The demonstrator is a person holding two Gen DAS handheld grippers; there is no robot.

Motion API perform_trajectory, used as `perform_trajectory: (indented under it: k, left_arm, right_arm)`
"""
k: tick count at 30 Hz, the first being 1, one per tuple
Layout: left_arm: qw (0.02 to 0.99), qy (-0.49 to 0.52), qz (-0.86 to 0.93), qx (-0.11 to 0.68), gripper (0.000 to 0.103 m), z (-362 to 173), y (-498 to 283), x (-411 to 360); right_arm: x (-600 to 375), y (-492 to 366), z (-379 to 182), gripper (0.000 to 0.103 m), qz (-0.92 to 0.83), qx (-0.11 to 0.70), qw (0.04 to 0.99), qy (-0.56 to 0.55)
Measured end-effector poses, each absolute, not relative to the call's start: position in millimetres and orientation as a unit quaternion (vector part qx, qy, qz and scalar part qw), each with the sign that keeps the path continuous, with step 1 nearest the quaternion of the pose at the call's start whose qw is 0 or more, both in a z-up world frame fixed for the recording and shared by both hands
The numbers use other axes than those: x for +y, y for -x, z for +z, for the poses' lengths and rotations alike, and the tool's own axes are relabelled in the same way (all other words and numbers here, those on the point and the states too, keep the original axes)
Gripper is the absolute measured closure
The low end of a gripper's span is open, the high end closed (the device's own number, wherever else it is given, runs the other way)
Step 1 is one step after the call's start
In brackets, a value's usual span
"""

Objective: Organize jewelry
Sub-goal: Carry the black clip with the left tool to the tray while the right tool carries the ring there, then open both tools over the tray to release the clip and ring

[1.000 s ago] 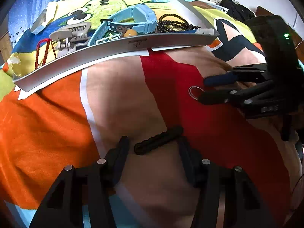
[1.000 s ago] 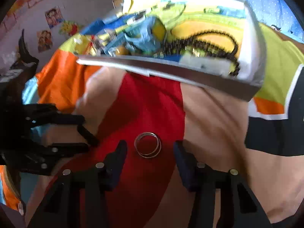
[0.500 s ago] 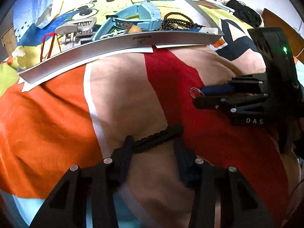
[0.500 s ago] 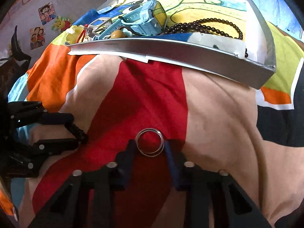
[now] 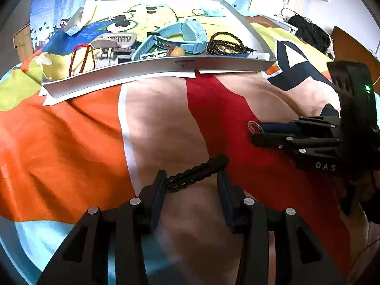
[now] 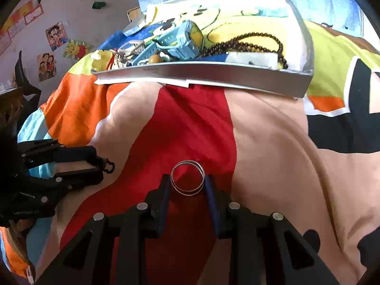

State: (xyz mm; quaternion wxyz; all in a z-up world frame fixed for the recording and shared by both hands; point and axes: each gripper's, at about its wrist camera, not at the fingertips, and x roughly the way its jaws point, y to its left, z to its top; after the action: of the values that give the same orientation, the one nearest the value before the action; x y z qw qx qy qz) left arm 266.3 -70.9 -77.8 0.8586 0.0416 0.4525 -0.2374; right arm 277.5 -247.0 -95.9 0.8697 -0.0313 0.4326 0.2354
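On a bright patchwork bedspread (image 5: 71, 142), my left gripper (image 5: 191, 178) is shut on a black braided bracelet (image 5: 197, 172) that spans the gap between its pads. My right gripper (image 6: 187, 182) is shut on a thin silver double ring (image 6: 188, 162), pinched at its sides over the red patch. Each gripper shows in the other's view: the right gripper (image 5: 256, 133) with the ring (image 5: 252, 126) at the right, the left gripper (image 6: 99, 165) with the bracelet (image 6: 105, 163) at the left. Beyond both lies a silver tray (image 5: 166, 67), also seen from the right (image 6: 201, 71).
In the tray lie a blue watch (image 5: 192, 35), dark beads (image 5: 224, 45), a red bead string (image 5: 76, 57), a grey hair claw (image 5: 114, 41) and an amber bead (image 5: 177, 52). A black bag (image 5: 306, 30) sits far right; posters (image 6: 54, 35) hang on the left wall.
Both grippers closed onto their pieces: the left onto the black bracelet, the right onto the silver ring. The tray now looks slightly farther off and the left gripper slightly higher.
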Motion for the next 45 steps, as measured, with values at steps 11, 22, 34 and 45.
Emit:
perform_trajectory:
  k: [11, 22, 34, 45]
  left_arm:
    - [0.88, -0.01, -0.209, 0.427, 0.065, -54.9, -275.7, -58.0]
    - [0.913, 0.005, -0.183, 0.365, 0.065, -1.6, -327.8, -61.1]
    - [0.913, 0.018, -0.093, 0.396, 0.065, 6.2, -417.2, -69.7]
    - [0.904, 0.056, -0.086, 0.414, 0.065, -2.9, -436.1, -64.7]
  right_arm:
    - [-245.7, -269.3, -70.5, 0.075, 0.232, 0.386, 0.892, 0.03]
    - [-246.7, -297.1, -0.9, 0.075, 0.215, 0.282, 0.935, 0.008]
    - [-251.2, -394.7, -9.4, 0.075, 0.175, 0.342, 0.923, -0.014]
    - [-250.2, -408.7, -23.8, 0.075, 0.166, 0.361, 0.918, 0.006]
